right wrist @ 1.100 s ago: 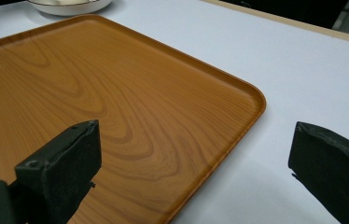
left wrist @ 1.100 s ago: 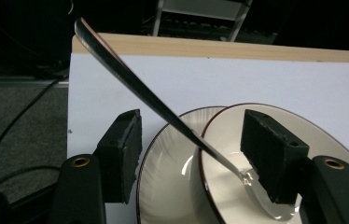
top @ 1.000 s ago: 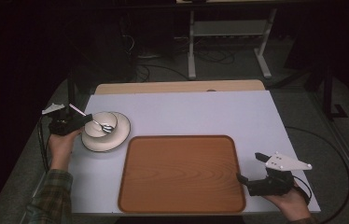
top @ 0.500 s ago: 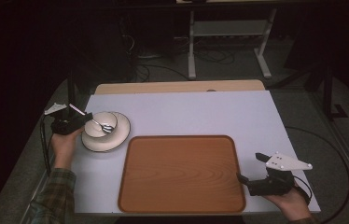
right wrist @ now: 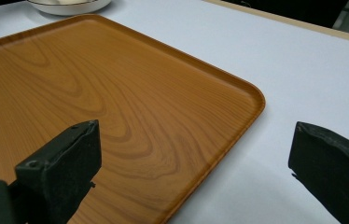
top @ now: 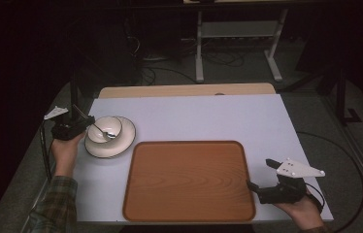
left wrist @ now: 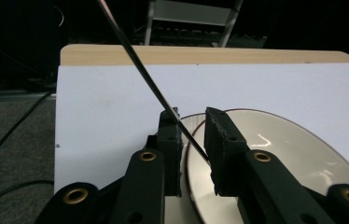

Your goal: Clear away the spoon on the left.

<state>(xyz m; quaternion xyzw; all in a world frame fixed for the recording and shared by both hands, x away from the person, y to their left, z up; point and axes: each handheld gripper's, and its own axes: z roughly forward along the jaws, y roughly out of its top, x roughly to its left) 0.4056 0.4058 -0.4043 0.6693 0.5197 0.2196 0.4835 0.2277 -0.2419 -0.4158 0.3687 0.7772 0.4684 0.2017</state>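
My left gripper sits at the left side of the white table. Its two black jaws are squeezed on the thin metal handle of a small shiny spoon. In the left gripper view the handle runs slanted between the jaws and goes up past them. The round end of the spoon rests in a small white bowl, and the bowl sits on a round white plate with a dark rim.

I think the spoon is light, hard and stiff. It looks smooth, so it could slip or spin in my jaws. Holding it on the thin handle feels right, but I should squeeze firmly. The bowl and plate look like they could break or chip, so I must not bump them.

My right gripper is at the near right corner of the table. Its jaws are wide apart and hold nothing. One jaw hangs over the flat brown wooden tray with round corners, the other over bare table just beside the tray's edge.

The tray is bare, and it has a low raised rim to lift over. The plate is just beside the tray's far left corner. There is lots of open table behind the tray.
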